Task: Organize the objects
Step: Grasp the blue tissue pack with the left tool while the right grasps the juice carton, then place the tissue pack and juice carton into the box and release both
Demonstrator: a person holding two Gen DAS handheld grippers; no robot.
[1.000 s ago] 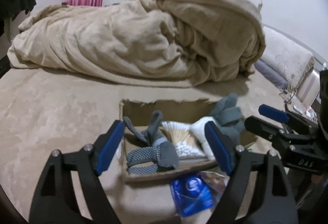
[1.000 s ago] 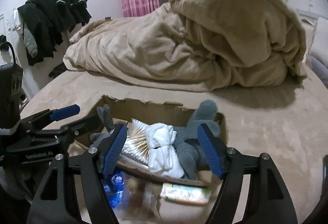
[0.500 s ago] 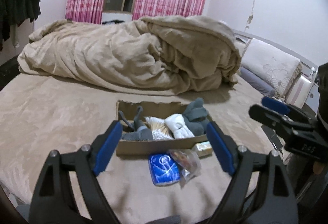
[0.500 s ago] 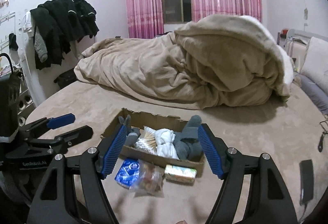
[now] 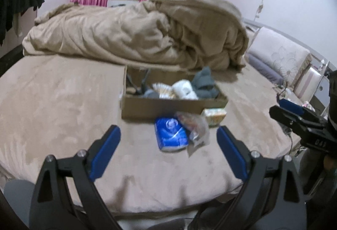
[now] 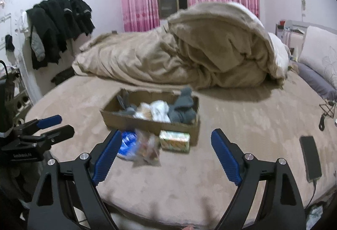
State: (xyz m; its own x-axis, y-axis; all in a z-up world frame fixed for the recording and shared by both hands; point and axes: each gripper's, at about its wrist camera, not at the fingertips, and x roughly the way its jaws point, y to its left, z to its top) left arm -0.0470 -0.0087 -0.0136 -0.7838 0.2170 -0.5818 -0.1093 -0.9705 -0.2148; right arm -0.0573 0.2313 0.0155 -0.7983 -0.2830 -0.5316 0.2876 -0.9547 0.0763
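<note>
A shallow cardboard box (image 5: 160, 107) (image 6: 147, 123) sits on the bed and holds grey gloves (image 5: 205, 82) (image 6: 183, 109), white rolled cloth (image 5: 185, 90) and a cotton swab pack (image 5: 163, 90). In front of it lie a blue packet (image 5: 170, 135) (image 6: 126, 144), a clear plastic bag (image 5: 194, 126) (image 6: 146, 149) and a small green-yellow packet (image 5: 214, 116) (image 6: 174, 140). My left gripper (image 5: 168, 156) is open and empty, well back from the packets. My right gripper (image 6: 166, 156) is open and empty, also back from them.
A bunched beige duvet (image 5: 137, 32) (image 6: 189, 49) fills the far side of the bed. A phone (image 6: 310, 157) on a cable lies at the right edge. Pillows (image 5: 280, 59) are at the right. Dark clothes (image 6: 56, 23) hang on the left wall.
Both grippers have pulled back and up from over the box to near the bed's front edge. The box and packets now look farther away. Both stay open.
</note>
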